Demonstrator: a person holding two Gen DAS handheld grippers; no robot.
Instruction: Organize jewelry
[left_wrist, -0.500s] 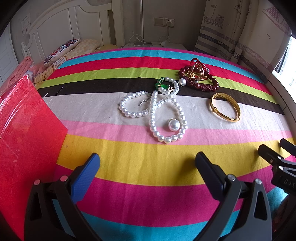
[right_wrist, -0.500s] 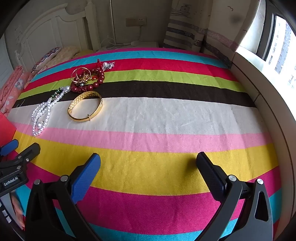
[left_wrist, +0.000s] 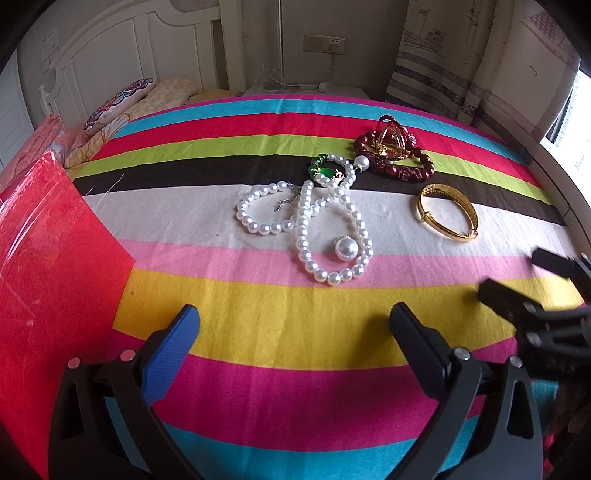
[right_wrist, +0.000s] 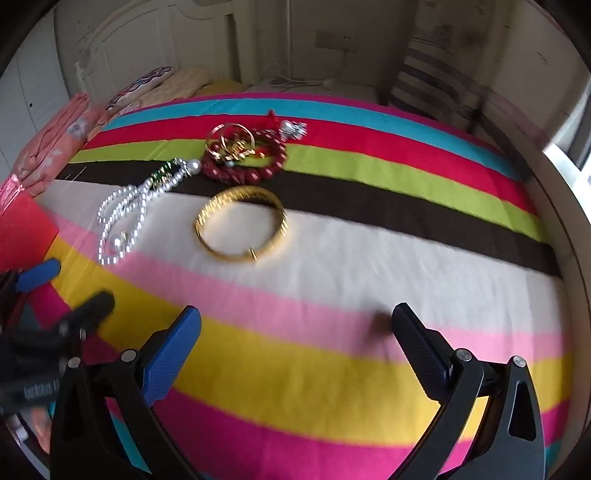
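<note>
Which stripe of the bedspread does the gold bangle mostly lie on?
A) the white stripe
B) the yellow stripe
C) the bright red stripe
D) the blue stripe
A: the gold bangle lies mostly on the white stripe of the bedspread, with only its far edge reaching the dark stripe behind; the pearl necklace is to its left.

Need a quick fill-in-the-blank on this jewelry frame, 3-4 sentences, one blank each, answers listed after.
1. The gold bangle lies mostly on the ____ stripe of the bedspread.
2. The pearl necklace lies to the ____ of the gold bangle in the left wrist view.
3. Both the left hand-held gripper and the right hand-held gripper are ____, holding nothing.
4. The dark red bead bracelet lies ____ from the cameras than the gold bangle.

Missing words: white; left; open; farther
</note>
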